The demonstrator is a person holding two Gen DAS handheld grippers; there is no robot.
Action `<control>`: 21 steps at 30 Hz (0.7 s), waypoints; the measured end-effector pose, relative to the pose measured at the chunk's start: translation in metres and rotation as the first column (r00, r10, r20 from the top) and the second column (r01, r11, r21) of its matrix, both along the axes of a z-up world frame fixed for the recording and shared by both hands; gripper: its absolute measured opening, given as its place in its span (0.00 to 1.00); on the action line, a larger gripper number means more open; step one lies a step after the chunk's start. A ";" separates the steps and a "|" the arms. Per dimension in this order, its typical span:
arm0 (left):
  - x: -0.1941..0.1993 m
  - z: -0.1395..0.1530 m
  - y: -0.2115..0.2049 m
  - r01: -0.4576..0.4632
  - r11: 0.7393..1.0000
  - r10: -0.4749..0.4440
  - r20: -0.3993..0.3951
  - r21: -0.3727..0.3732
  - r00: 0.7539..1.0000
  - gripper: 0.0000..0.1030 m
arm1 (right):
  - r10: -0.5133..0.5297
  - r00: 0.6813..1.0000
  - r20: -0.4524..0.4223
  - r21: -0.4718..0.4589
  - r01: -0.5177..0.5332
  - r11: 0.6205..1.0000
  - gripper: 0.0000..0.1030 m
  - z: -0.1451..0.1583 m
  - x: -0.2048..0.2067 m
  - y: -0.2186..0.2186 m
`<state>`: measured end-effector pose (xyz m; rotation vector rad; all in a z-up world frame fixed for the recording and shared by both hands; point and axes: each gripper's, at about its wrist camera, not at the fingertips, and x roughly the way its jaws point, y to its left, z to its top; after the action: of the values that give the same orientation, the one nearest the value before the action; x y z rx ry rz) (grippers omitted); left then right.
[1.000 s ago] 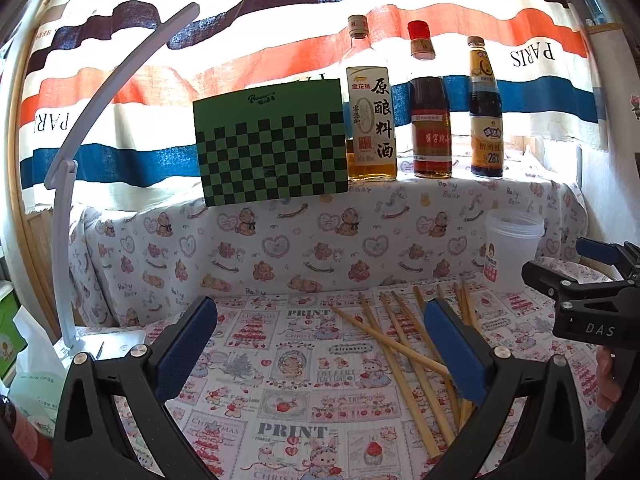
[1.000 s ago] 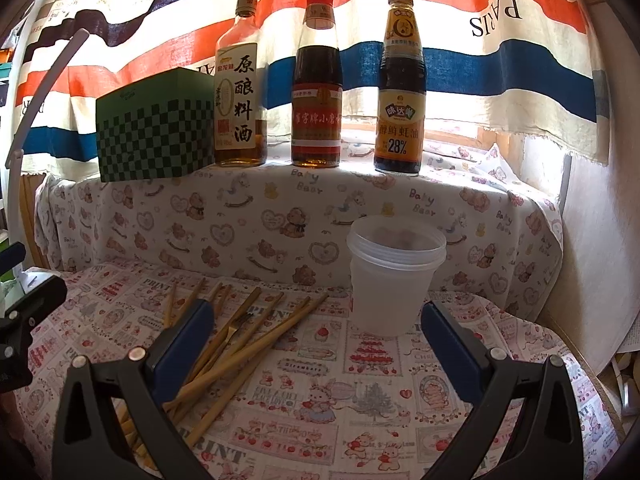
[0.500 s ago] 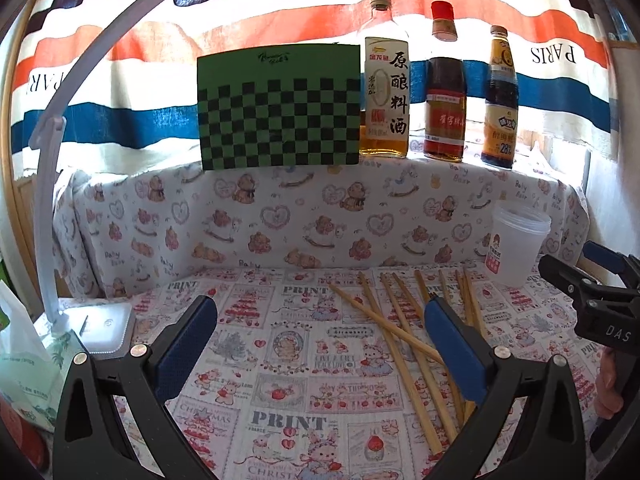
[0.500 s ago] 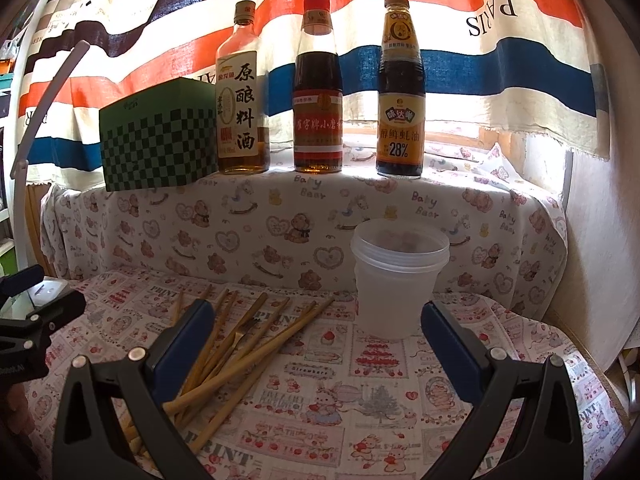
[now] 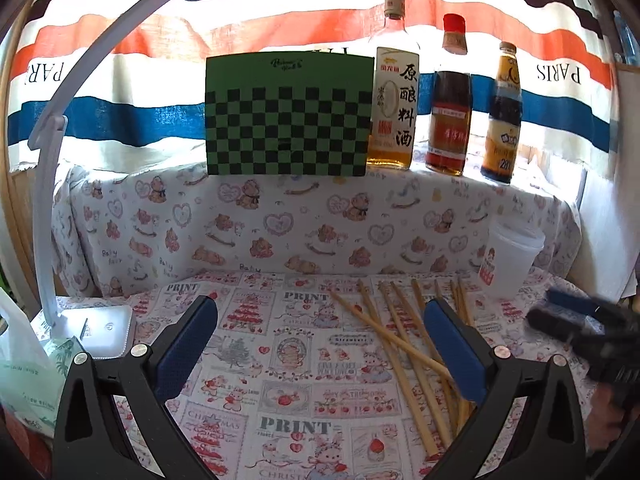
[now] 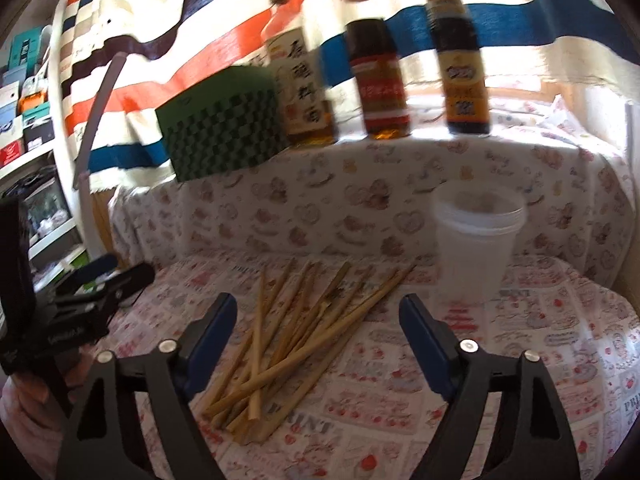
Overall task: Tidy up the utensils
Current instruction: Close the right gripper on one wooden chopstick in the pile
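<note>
Right wrist view is now swung down and leftward, so that the surface (image 6: 540, 320) fills more of the frame and the bottles (image 6: 380, 80) on the ledge are pushed to the top edge, blurred by the turn. A second ago the cup (image 6: 474, 248) stood between the fingers; now the pile of chopsticks (image 6: 304, 328) lies there instead, loose on the cloth just left of the cup and touched by nothing. The right claw (image 6: 318, 336) is seen narrowing from its widest spread, its jaws closing with the pile below and ahead of them. The left claw (image 5: 320, 344) is held wide apart and empty, now facing the checked box (image 5: 286, 116). A first pick-up of chopsticks is judged to be starting; none is yet in the cup.
</note>
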<state>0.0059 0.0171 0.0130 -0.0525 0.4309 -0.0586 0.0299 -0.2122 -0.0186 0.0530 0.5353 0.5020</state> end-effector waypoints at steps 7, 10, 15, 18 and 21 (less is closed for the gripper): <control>-0.002 0.005 0.014 -0.028 0.998 0.026 -0.027 -0.060 0.999 1.00 | 0.073 0.975 -0.209 -0.031 -0.081 0.996 0.35 -0.035 0.010 0.032; -0.004 0.004 0.012 -0.034 0.999 0.034 -0.016 -0.035 0.999 1.00 | 0.042 0.959 -0.279 -0.020 -0.050 0.999 0.21 -0.044 0.018 0.027; -0.003 0.000 0.005 -0.010 1.000 0.010 -0.039 -0.007 0.999 0.91 | -0.020 0.954 -0.298 0.007 0.024 1.000 0.13 -0.048 0.021 0.014; 0.002 -0.005 0.006 -0.041 0.999 0.041 -0.062 -0.006 0.997 0.85 | -0.040 0.961 -0.273 -0.001 0.041 0.999 0.07 -0.043 0.017 0.012; 0.007 -0.009 0.006 -0.054 0.998 0.054 -0.087 0.012 0.995 0.82 | -0.096 0.983 -0.160 -0.043 0.090 0.995 0.07 -0.027 0.003 0.009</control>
<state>0.0124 0.0234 0.0036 -0.0575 0.5170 -0.0009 0.0331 -0.2030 -0.0458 0.0844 0.6973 0.3988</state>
